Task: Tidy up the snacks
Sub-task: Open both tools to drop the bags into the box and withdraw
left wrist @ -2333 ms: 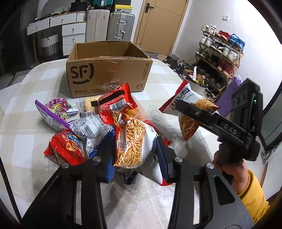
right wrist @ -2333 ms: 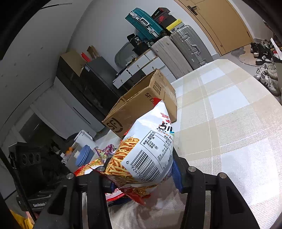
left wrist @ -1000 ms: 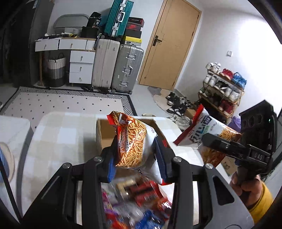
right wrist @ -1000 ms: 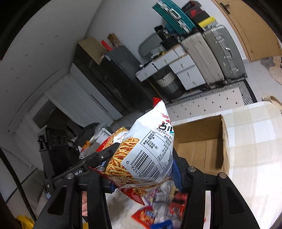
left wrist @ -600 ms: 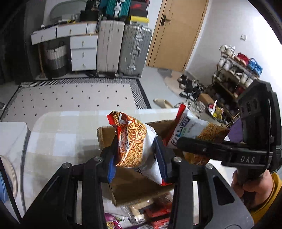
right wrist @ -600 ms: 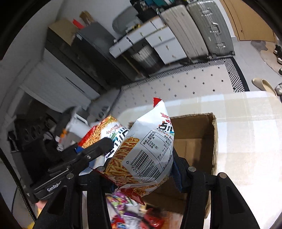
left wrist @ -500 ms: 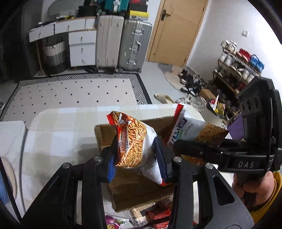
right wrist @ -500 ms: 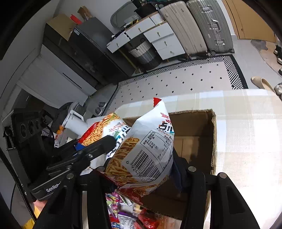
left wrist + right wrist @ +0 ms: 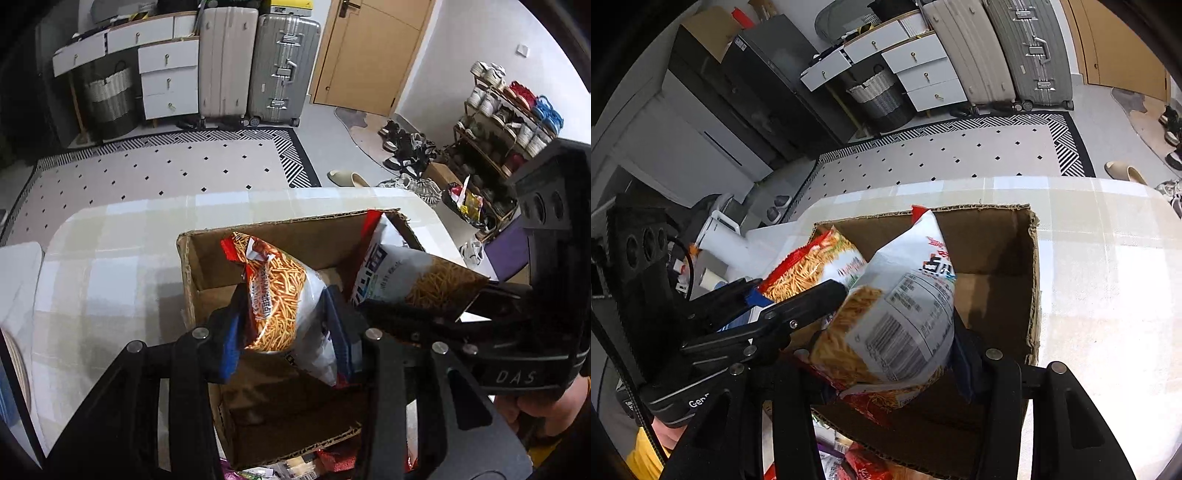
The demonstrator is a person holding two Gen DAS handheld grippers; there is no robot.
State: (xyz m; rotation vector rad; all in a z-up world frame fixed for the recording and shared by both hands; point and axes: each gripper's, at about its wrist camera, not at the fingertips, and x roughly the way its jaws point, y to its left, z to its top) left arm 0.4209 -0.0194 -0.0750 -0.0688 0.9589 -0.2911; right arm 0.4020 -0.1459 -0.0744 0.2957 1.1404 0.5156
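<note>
An open cardboard box (image 9: 192, 269) stands on the checked tablecloth. My left gripper (image 9: 284, 332) is shut on a red and white bag of noodle sticks (image 9: 277, 299) and holds it over the left half of the box. My right gripper (image 9: 894, 354) is shut on a second noodle-stick bag (image 9: 905, 310), barcode side toward its camera, over the box (image 9: 1032, 295). The two bags hang side by side, tilted down into the opening. In the right wrist view the left gripper (image 9: 798, 295) and its bag (image 9: 812, 266) show at the left. The box floor looks bare where it shows.
Several more snack packets (image 9: 295, 469) lie on the table just in front of the box, also seen as packets (image 9: 857, 461). The table (image 9: 110, 258) ends just behind the box. Suitcases (image 9: 280, 66), drawers and a shoe rack (image 9: 509, 122) stand on the floor beyond.
Both grippers carried their bags from the snack pile forward over the box, tipped downward and sank toward its opening. Both grips stayed shut on the bags.
</note>
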